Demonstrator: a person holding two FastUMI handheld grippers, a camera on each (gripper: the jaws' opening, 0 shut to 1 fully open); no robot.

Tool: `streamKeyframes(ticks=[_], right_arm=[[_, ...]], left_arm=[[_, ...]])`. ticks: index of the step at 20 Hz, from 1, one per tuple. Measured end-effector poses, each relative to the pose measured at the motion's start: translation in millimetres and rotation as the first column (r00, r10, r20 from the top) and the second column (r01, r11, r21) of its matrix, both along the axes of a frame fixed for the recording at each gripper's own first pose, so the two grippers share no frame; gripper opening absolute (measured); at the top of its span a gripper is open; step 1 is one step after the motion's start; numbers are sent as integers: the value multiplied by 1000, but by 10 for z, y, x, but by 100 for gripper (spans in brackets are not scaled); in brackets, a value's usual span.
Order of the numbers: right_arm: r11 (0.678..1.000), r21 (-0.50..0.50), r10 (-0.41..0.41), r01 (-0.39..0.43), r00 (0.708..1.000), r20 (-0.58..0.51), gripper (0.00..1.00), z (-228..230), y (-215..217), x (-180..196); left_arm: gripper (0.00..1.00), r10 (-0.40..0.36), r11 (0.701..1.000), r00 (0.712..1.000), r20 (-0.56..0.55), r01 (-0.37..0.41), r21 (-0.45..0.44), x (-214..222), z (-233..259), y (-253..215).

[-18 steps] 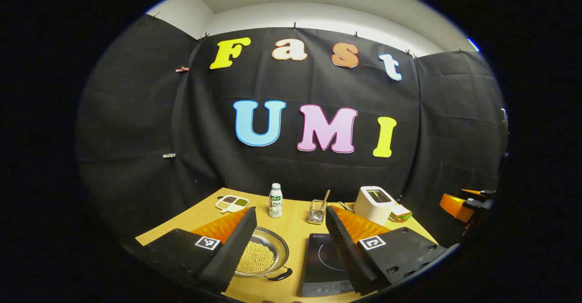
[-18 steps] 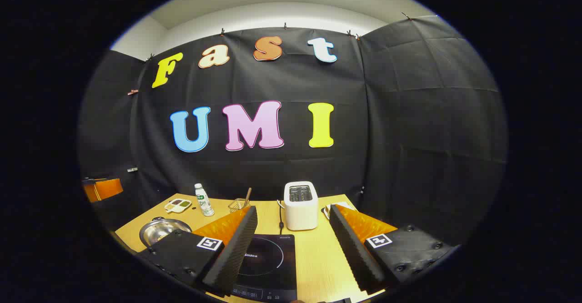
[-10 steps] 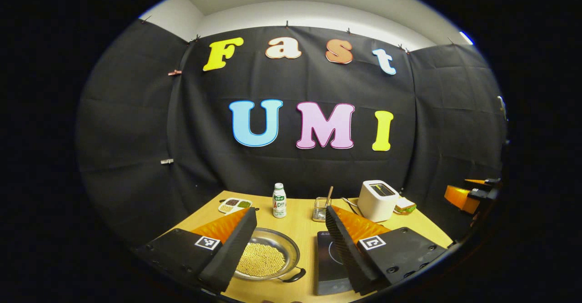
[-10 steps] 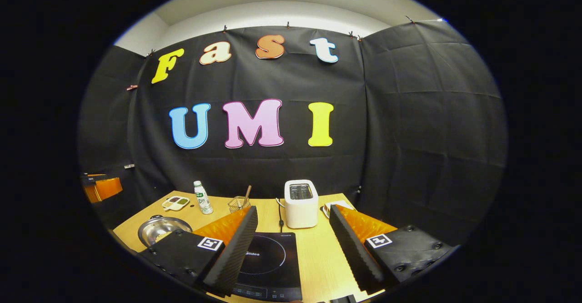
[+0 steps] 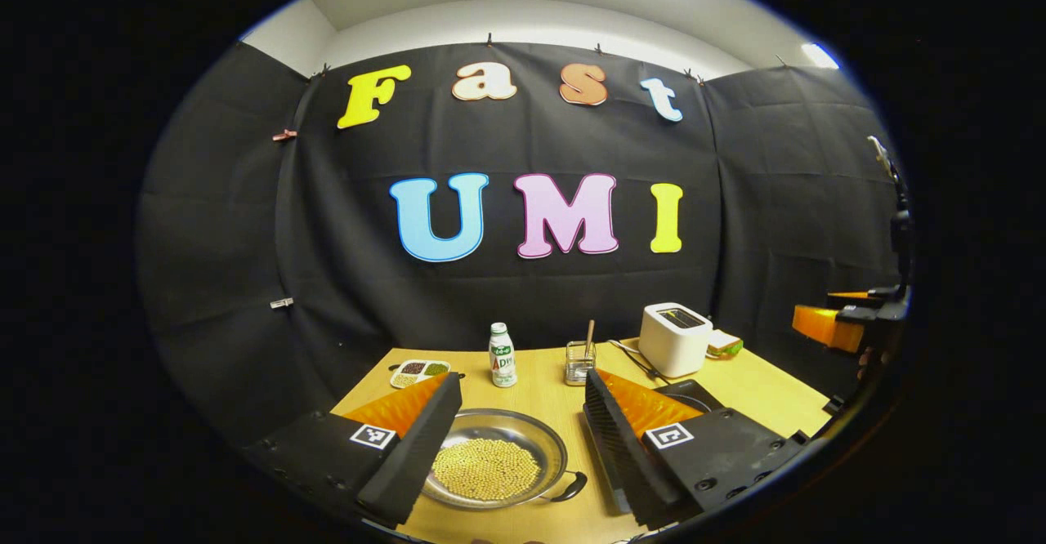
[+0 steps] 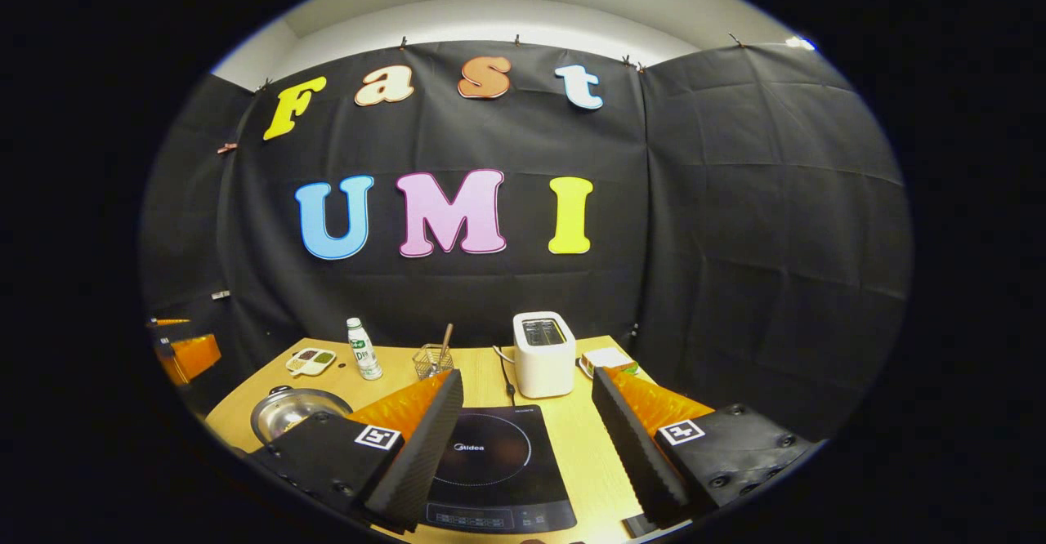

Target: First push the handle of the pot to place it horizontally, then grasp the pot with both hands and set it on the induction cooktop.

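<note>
Left gripper view: left gripper (image 5: 519,446) hangs over the pot (image 5: 493,457), fingers spread wide with nothing between them.

That pot is a shallow, round, shiny steel pan sitting on the wooden tabletop (image 5: 539,385), loaded with small pale yellow beans (image 5: 486,469); one dark loop handle (image 5: 569,487) sticks out at its near right. Behind it there's a little divided dish (image 5: 418,372) with dark, green and pale grains in separate compartments, a white bottle (image 5: 502,354), and a clear square cup (image 5: 578,363) with a wooden stick in it. In the right gripper view, the right gripper (image 6: 527,438) is also wide apart and not gripping anything, above the flat black glossy induction cooktop (image 6: 494,466), with a boxy white toaster (image 6: 543,354) just behind it.
</note>
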State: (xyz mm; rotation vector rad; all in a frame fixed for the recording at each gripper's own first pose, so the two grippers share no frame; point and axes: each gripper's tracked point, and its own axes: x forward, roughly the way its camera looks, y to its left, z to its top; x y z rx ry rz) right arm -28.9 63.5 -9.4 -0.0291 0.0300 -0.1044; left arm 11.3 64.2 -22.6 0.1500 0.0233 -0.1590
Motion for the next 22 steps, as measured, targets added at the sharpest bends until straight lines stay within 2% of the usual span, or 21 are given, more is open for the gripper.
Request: streamKeyframes(ticks=[7,10,14,19,20,21,22], right_arm=[[1000,-30,3,-5,998,-59,98,-210,363,-103],[998,-64,0,-4,998,-69,98,-217,473,-105],[996,-91,11,-18,997,-77,98,-238,674,-101],[992,-119,31,-42,995,-92,98,-246,878,-149],[991,-124,32,-42,996,-89,98,-226,885,-164],[991,-129,28,-39,996,-88,98,-224,879,-178],[991,-128,22,-33,996,-86,99,-214,864,-179]], left_arm=[[95,-45,998,997,-55,42,-45,95,-253,294],[93,-60,996,994,-96,54,-65,91,-405,474],[76,-71,997,986,-152,64,-47,77,-628,705],[48,-115,993,969,-220,106,-51,-8,-884,828],[46,-131,991,963,-235,121,-55,-34,-949,820],[35,-153,988,958,-245,142,-62,-55,-981,789],[35,-164,986,953,-255,153,-62,-79,-1029,777]])
